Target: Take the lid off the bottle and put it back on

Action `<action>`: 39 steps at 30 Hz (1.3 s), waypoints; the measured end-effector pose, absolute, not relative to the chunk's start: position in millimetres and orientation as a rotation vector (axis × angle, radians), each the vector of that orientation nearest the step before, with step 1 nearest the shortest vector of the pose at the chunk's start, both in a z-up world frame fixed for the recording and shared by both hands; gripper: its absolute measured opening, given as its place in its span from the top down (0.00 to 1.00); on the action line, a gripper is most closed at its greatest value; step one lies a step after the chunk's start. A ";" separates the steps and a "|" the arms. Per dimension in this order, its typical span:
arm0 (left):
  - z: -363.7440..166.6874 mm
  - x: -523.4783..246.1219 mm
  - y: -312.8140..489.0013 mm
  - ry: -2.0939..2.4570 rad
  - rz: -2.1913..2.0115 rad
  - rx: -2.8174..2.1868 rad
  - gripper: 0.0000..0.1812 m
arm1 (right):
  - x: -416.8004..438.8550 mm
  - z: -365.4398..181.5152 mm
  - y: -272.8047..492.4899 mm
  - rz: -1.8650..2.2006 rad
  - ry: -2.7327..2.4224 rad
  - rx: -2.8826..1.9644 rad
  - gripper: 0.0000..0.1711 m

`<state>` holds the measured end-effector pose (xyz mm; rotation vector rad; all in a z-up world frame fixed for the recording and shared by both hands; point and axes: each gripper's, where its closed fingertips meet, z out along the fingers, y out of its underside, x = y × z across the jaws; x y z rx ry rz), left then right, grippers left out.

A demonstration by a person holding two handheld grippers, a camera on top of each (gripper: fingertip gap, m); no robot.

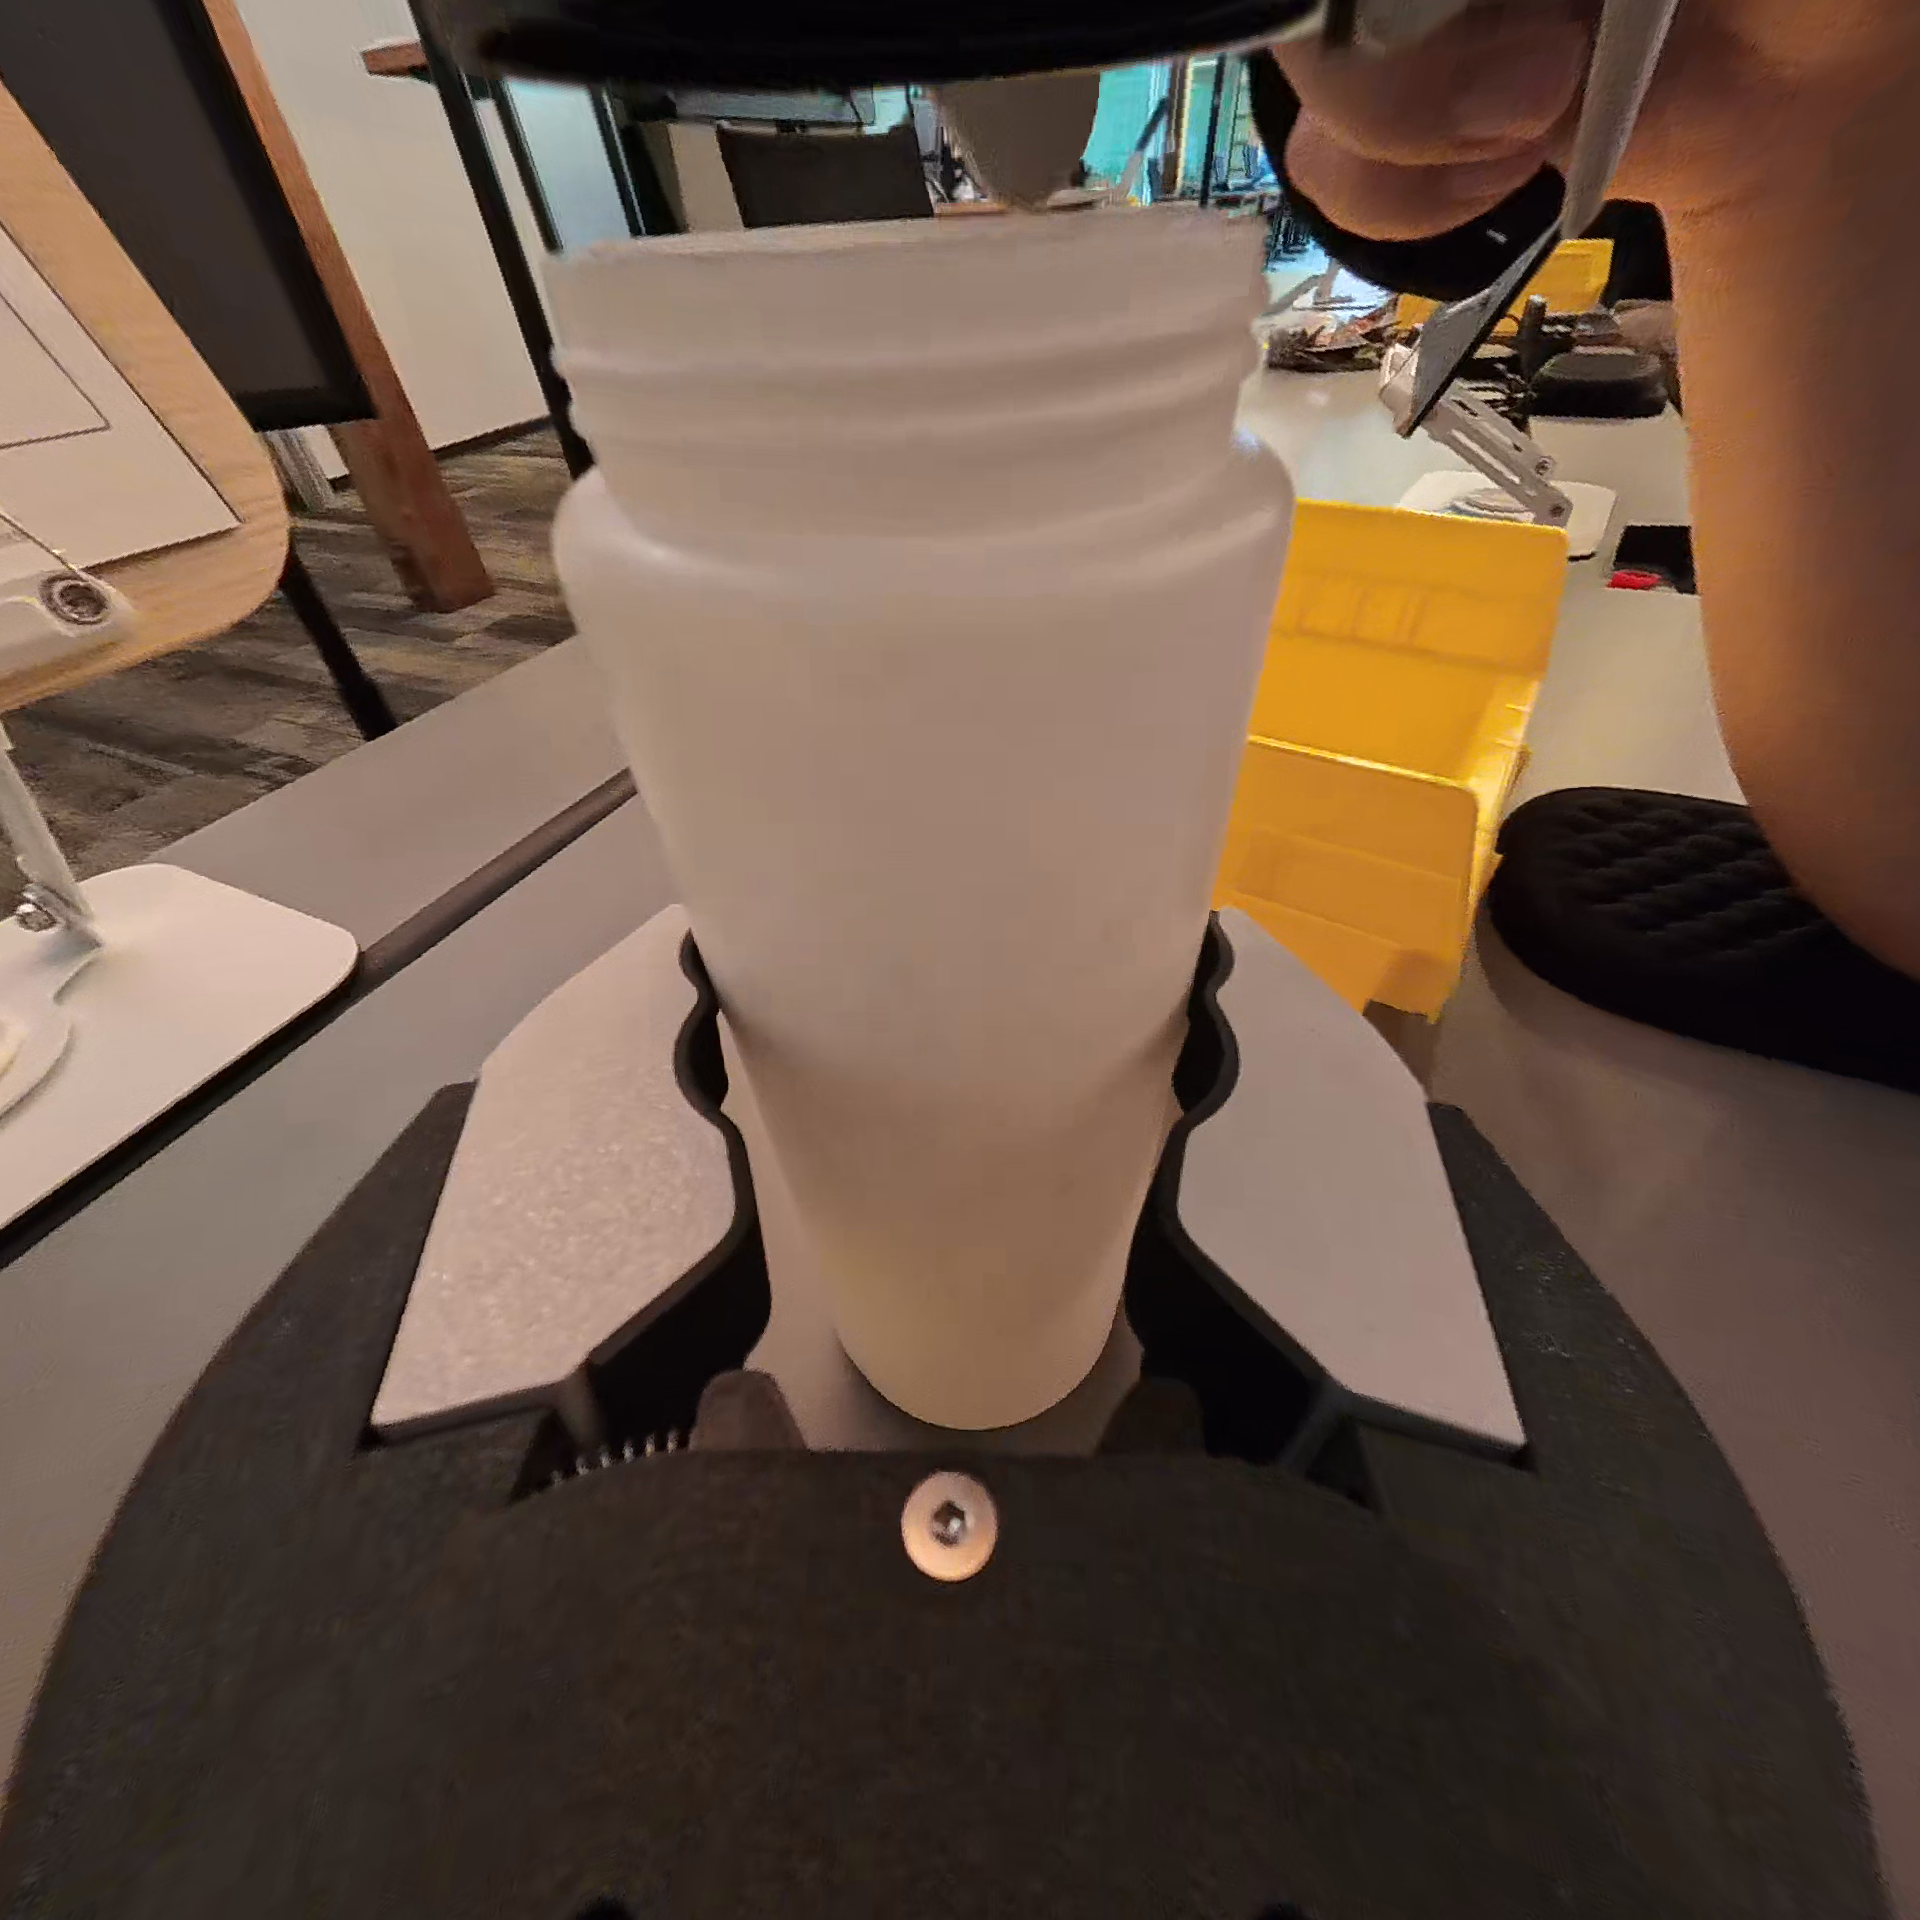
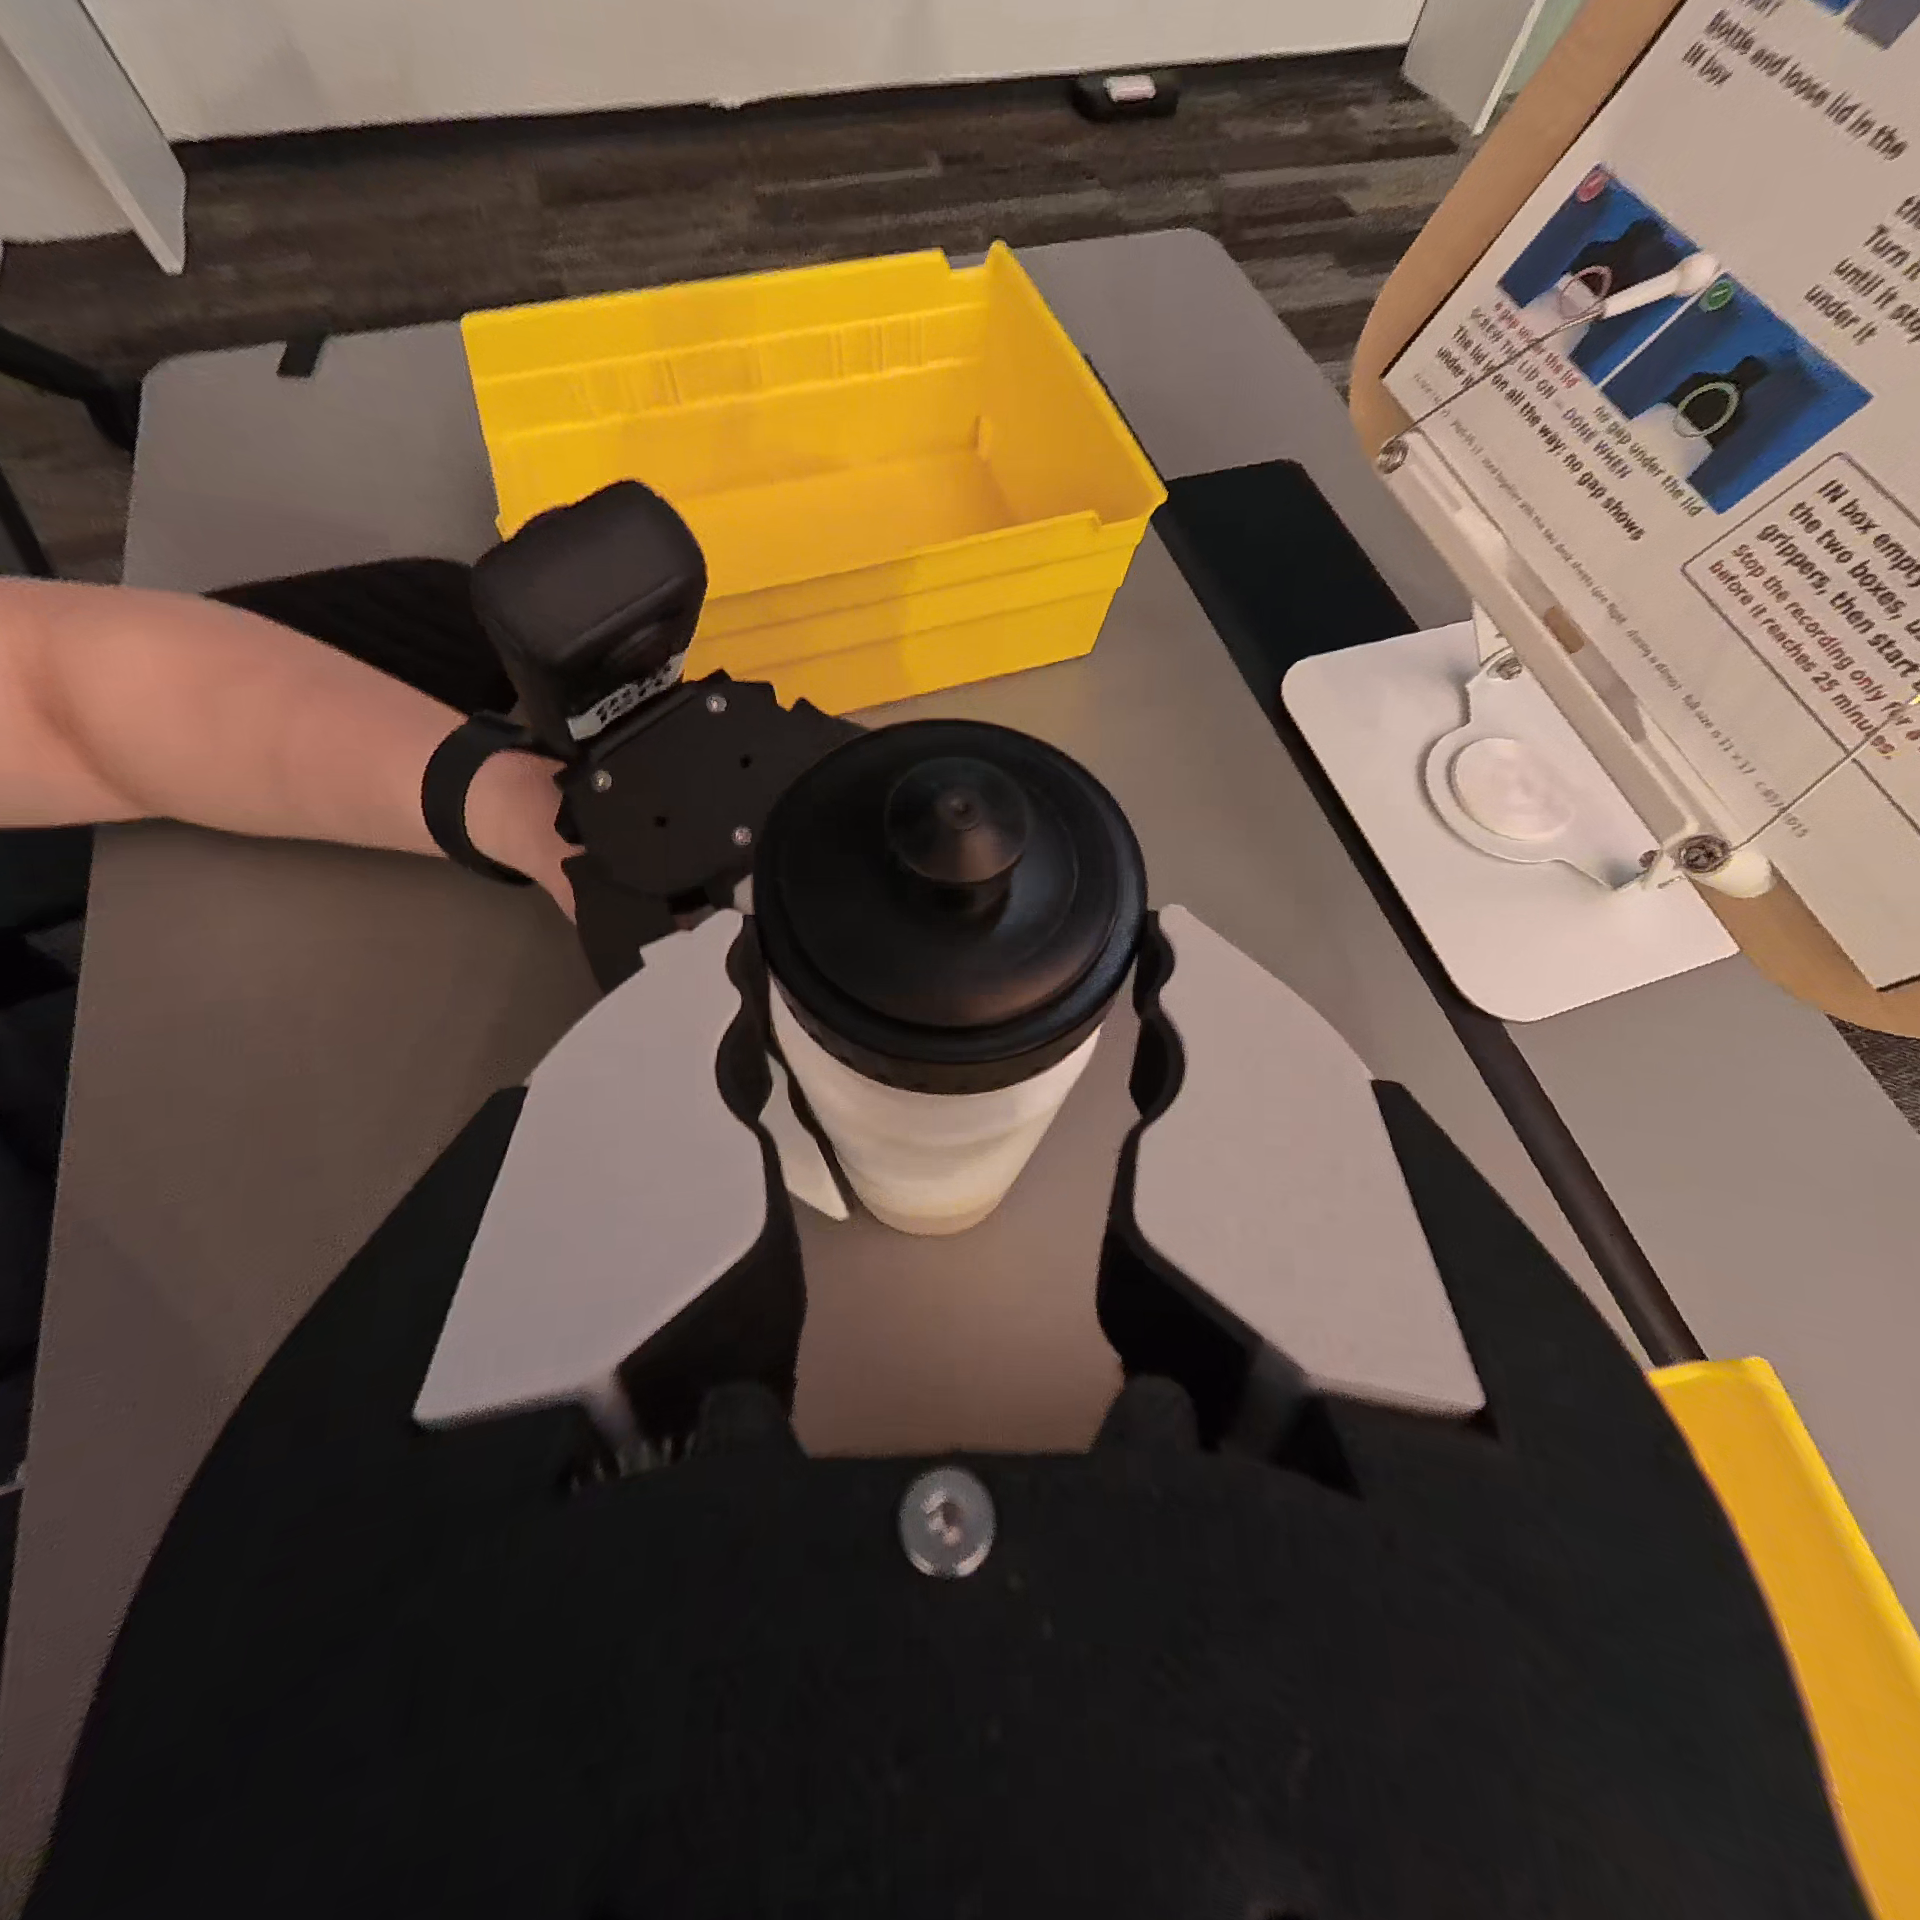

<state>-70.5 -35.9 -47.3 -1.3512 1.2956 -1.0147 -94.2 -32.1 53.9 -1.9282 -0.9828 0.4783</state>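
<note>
Right tool (image 2: pixel 948 997) around black lid (image 2: pixel 948 894)

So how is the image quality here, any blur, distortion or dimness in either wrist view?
Left wrist view: motion blur softens the bottle, and the wide lens flares it towards the top. Right wrist view: sharper on the lid, dim warm light, instruction board smeared at the edge.

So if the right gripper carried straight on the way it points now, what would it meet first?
The right gripper already has the black lid between its fingers, above the bottle. Pushed on, its inner throat would probably meet the lid and bottle first, then the table; depth is unclear.
</note>
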 end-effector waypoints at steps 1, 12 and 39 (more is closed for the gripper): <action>-47.4 -70.2 -36.4 1.300 -1.018 -1.351 0.52 | -92.5 52.4 -33.0 0.466 -0.997 -1.934 0.60; -47.6 -69.9 -39.5 1.327 -1.035 -1.340 0.52 | -94.9 41.7 -36.8 0.459 -1.075 -1.947 0.59; -49.4 -69.4 -33.2 1.265 -0.886 -1.472 0.52 | -92.0 36.0 -34.4 0.327 -0.902 -2.102 0.60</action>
